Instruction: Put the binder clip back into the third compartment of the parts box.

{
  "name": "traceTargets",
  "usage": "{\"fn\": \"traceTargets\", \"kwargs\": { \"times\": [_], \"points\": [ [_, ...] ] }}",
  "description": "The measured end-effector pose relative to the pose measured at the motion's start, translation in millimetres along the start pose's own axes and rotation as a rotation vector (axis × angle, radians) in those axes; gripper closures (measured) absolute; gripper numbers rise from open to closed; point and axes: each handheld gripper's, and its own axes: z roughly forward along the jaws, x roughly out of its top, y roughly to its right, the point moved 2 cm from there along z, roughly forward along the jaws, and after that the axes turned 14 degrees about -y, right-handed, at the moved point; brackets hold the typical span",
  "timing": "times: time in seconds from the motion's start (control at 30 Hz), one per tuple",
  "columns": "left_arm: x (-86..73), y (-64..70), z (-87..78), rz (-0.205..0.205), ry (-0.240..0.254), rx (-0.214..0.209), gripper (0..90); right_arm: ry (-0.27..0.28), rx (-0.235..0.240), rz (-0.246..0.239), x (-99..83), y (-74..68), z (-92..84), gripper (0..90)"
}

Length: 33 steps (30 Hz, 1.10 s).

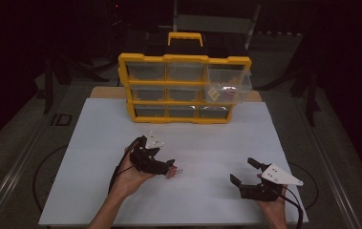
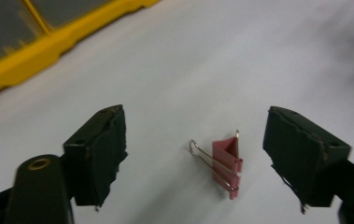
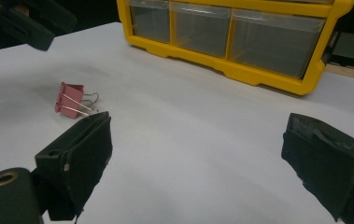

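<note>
A small pink binder clip with thin silver wire handles (image 2: 225,164) lies on the white table top (image 1: 207,138), near its middle and a little toward the person's side. In the high view it sits at about three o'clock from the left gripper (image 1: 169,168), right at that gripper's tips. In the left gripper view the clip lies between the two black jaws, closer to the one on that view's right, with clear gaps on both sides. The pads touch nothing, so the left tongs stand fairly wide around the clip without gripping it.

The right gripper (image 1: 245,172) is held low over the table at about four o'clock from the clip, well apart from it. Its jaws stand wide with only bare table between them (in its own view the clip shows off at ten o'clock, beyond the near jaw).

At twelve o'clock on the table stands a yellow plastic parts organiser with clear drawers and a carrying handle (image 1: 185,88). Its clear top-right drawer (image 1: 228,81) is pulled out and seems to hold some small things; what they are is too small to tell.

As a judgement, the work is at the pick-up stage: the left gripper has the clip lined up, and the open drawer looks like the likely destination. Left to do: close on the clip, lift it, carry it toward twelve o'clock, drop it in, and probably push the drawer shut.
</note>
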Motion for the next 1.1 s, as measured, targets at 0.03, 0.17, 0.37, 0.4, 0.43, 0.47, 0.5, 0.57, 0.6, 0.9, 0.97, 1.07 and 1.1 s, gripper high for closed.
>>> {"fn": "traceTargets", "kwargs": {
  "times": [0.03,0.17,0.37,0.4,0.43,0.47,0.5,0.57,0.6,0.9,0.97,1.07,1.1],
  "points": [
    [-2.9,2.8,4.7,0.0,-0.011,-0.005,23.8,-0.002,-0.003,0.0,0.1,-0.2,0.0,8.3],
    [-6.0,8.0,11.4,-0.003,-0.025,-0.018,29.1,-0.004,-0.002,-0.001,0.1,-0.4,0.1,8.3],
    [-10.7,15.3,20.3,-0.003,-0.049,-0.031,39.3,-0.003,-0.004,0.0,0.0,0.1,-0.2,8.3],
    [-10.7,15.3,20.3,-0.003,-0.049,-0.031,40.8,-0.003,-0.004,0.0,0.0,0.1,-0.2,8.3],
    [-12.1,16.9,24.1,-0.009,-0.058,-0.042,40.8,-0.002,-0.003,0.0,0.0,0.0,-0.1,8.3],
    [-12.6,17.8,26.2,-0.009,-0.066,-0.042,45.1,-0.004,-0.004,-0.002,0.0,-0.3,-0.1,8.3],
    [-13.1,18.3,27.9,-0.008,-0.076,-0.043,47.0,-0.004,-0.004,-0.002,0.1,-0.3,0.0,8.3],
    [-13.8,19.2,31.4,-0.014,-0.087,-0.054,51.6,-0.004,-0.004,-0.002,0.0,-0.2,-0.2,8.3],
    [-14.3,19.4,32.9,-0.019,-0.091,-0.054,53.5,-0.003,-0.005,-0.001,0.0,-0.2,-0.2,8.3],
    [-17.3,18.4,39.6,-0.045,-0.114,-0.082,70.9,-0.003,-0.005,-0.001,-0.1,0.1,-0.1,8.3],
    [-16.8,18.4,39.8,-0.04,-0.116,-0.082,74.5,-0.004,-0.005,0.0,-0.1,0.0,-0.1,8.3],
    [-16.1,17.7,39.5,-0.049,-0.115,-0.085,77.7,-0.005,-0.006,0.0,-0.2,0.1,-0.1,8.3],
    [-15.8,17.4,39.1,-0.052,-0.113,-0.086,78.6,-0.005,-0.005,0.0,-0.2,0.1,-0.1,8.3]
  ]
}}
